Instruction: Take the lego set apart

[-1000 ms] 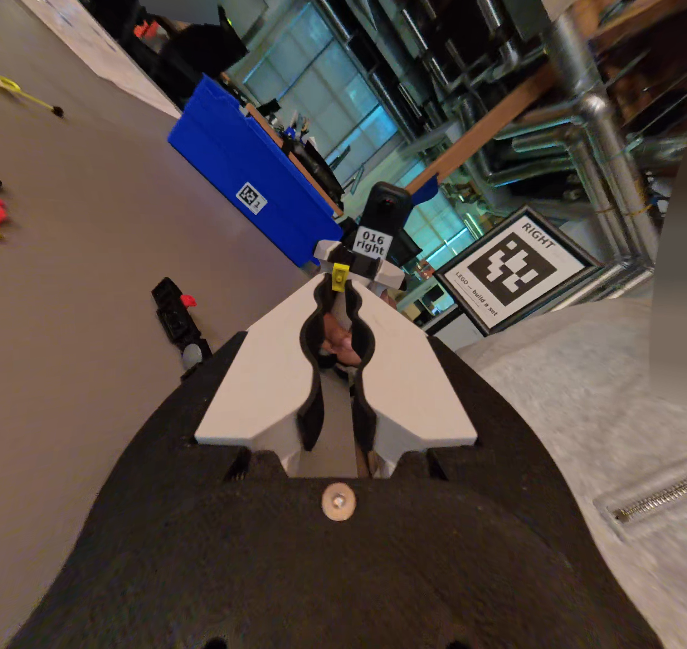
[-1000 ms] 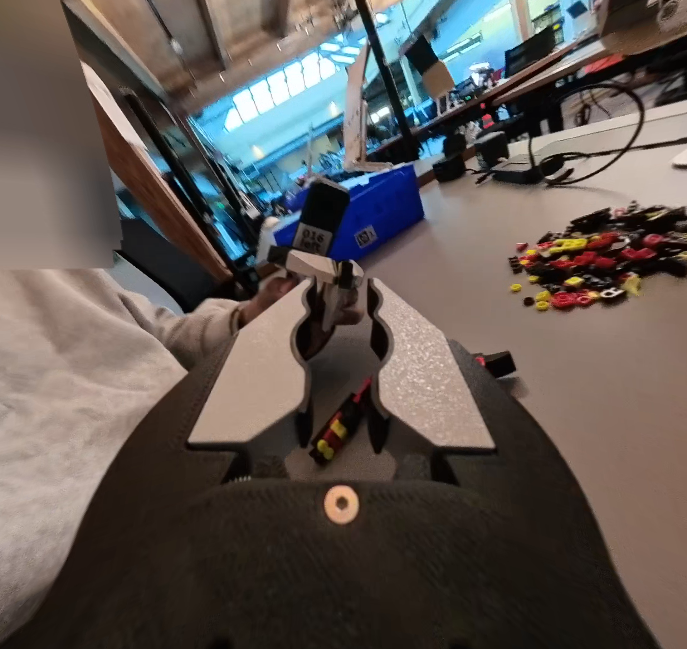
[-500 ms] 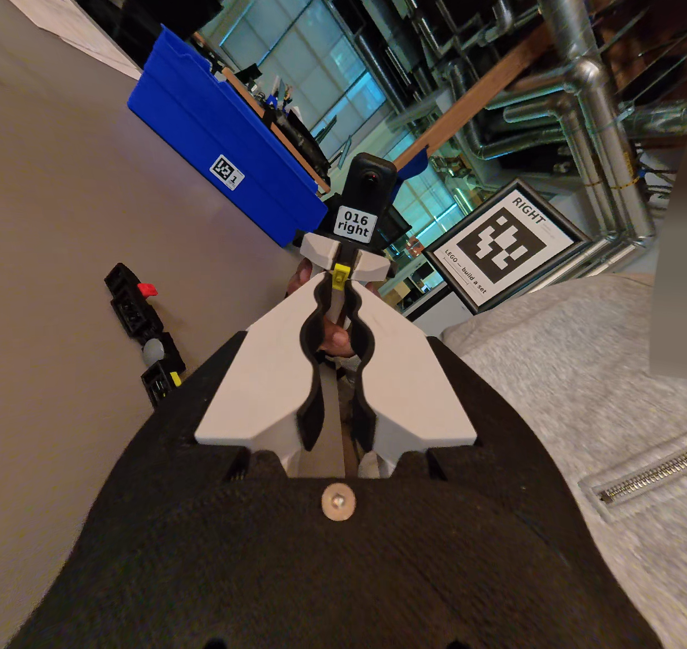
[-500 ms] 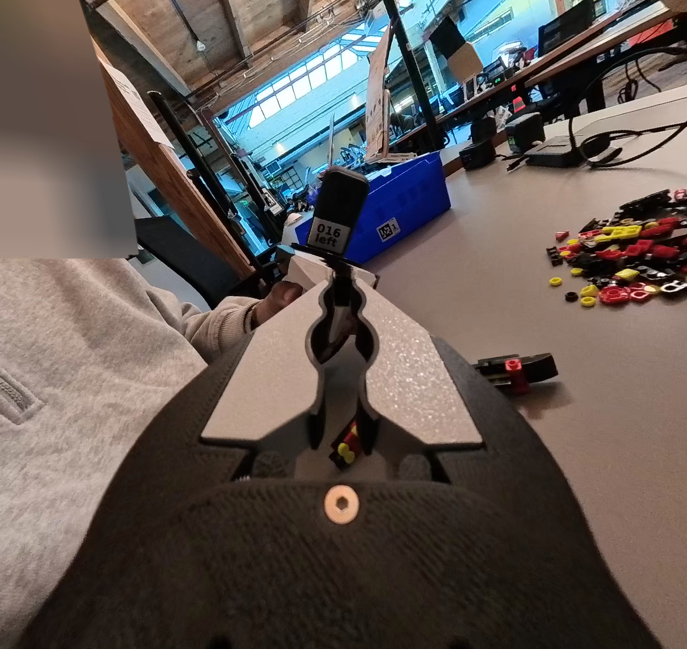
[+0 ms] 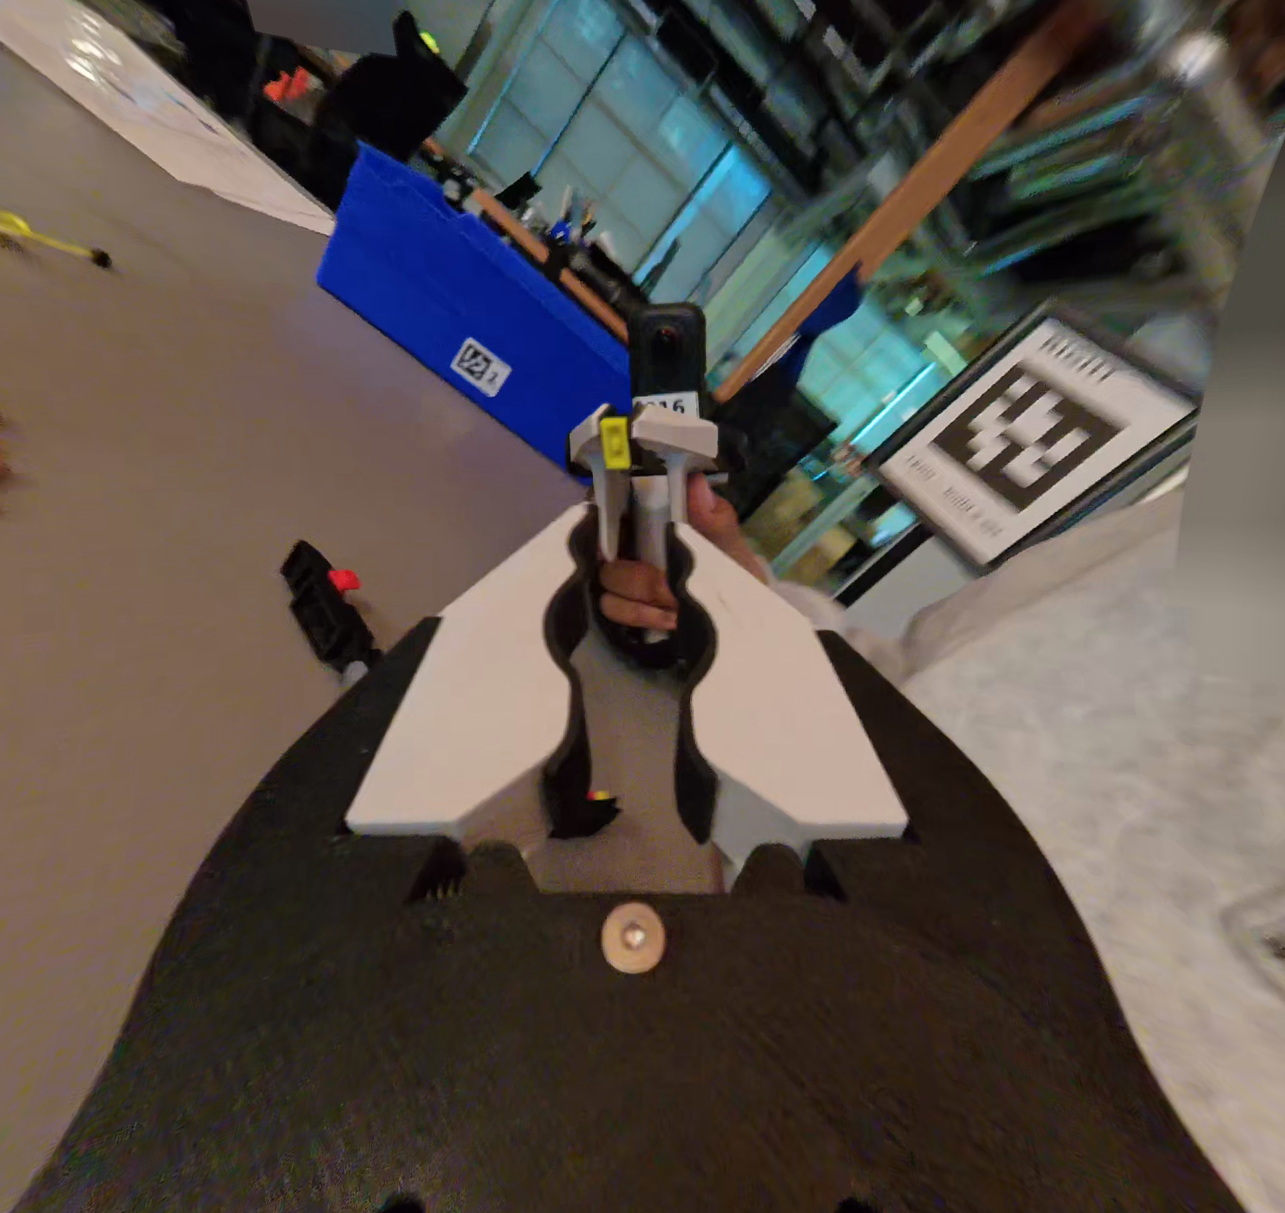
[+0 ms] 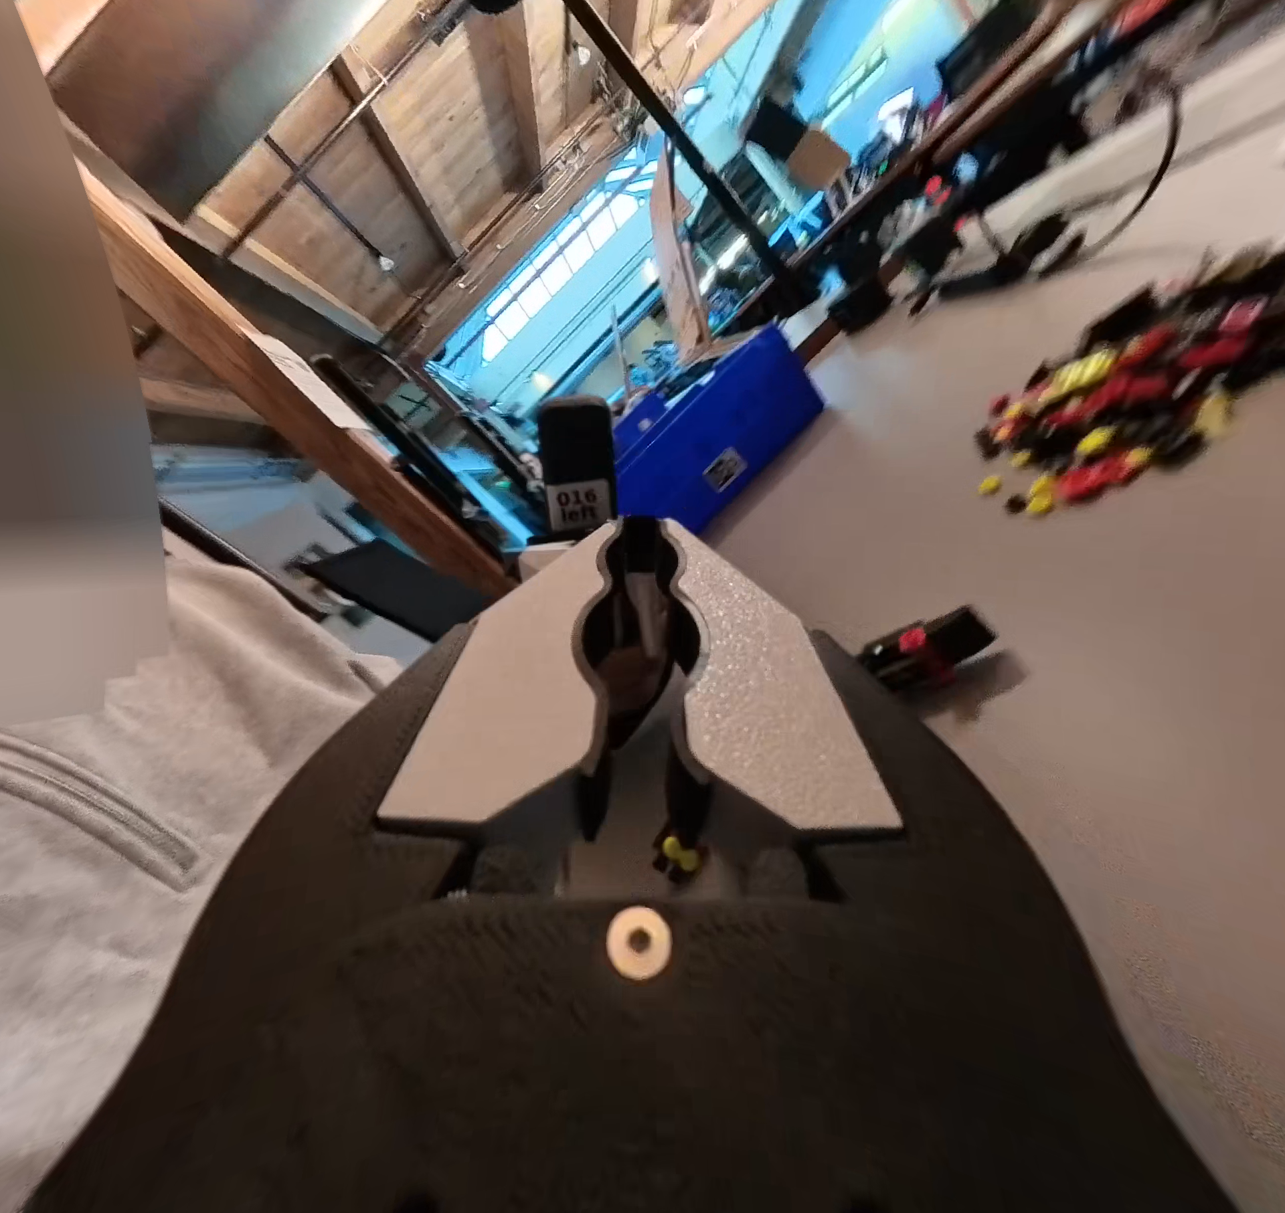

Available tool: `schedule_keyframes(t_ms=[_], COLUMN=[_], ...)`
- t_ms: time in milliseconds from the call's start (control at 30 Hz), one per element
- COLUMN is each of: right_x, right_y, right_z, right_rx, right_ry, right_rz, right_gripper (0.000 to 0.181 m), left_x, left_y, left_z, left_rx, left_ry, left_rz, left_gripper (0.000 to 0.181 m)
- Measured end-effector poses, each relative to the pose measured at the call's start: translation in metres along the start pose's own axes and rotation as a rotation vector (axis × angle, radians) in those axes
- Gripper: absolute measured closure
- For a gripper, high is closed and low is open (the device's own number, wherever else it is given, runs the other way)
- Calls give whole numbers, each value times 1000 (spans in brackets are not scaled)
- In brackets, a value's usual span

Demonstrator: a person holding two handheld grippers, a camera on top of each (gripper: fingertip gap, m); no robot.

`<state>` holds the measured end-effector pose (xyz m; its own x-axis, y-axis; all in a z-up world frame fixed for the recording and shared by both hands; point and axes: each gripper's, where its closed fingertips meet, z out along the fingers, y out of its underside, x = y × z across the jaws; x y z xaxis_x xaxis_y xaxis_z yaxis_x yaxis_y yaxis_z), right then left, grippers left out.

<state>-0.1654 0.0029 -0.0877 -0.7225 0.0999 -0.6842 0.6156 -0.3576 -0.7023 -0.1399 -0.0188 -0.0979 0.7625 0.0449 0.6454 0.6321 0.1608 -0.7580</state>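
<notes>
Right gripper (image 6: pixel 636 540) nearly closed, pinching small yellow piece (image 5: pixel 615 443) | left gripper (image 5: pixel 629 519) slightly open, empty | we lower it toward pile (image 6: pixel 1126 401) beyond bin (image 6: pixel 723 429).

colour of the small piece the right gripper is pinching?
Yellow piece; the left wrist view shows it best.

— What could not be made out?
— The brick pile (image 6: pixel 1119 408) was smeared by motion blur, so single pieces could not be told apart.
— And the black piece (image 5: pixel 327 613)?
— Its near end was hidden behind the left gripper (image 5: pixel 629 533).
</notes>
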Motion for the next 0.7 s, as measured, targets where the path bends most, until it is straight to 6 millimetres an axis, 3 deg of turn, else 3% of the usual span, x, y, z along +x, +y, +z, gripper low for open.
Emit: schedule_keyframes(t_ms=[100,167,300,467,700], right_x=[6,9,9,8,9], right_y=[21,29,39,41,45], right_z=[11,15,20,23,25], right_rx=[-45,-59,-100,-85,-98], right_ry=[-63,-86,-76,-88,-95], right_rz=[263,382,433,490,547], right_gripper=[177,177,177,177,177], left_x=[-5,-13,-23,-20,-19], left_y=[10,13,15,15,19], left_z=[3,0,-5,-4,-2], left_rx=[-89,-145,-218,-215,-244], left_ry=[-121,-223,-370,-371,-391], left_rz=[243,434,763,797,922], left_gripper=[143,142,146,163,167])
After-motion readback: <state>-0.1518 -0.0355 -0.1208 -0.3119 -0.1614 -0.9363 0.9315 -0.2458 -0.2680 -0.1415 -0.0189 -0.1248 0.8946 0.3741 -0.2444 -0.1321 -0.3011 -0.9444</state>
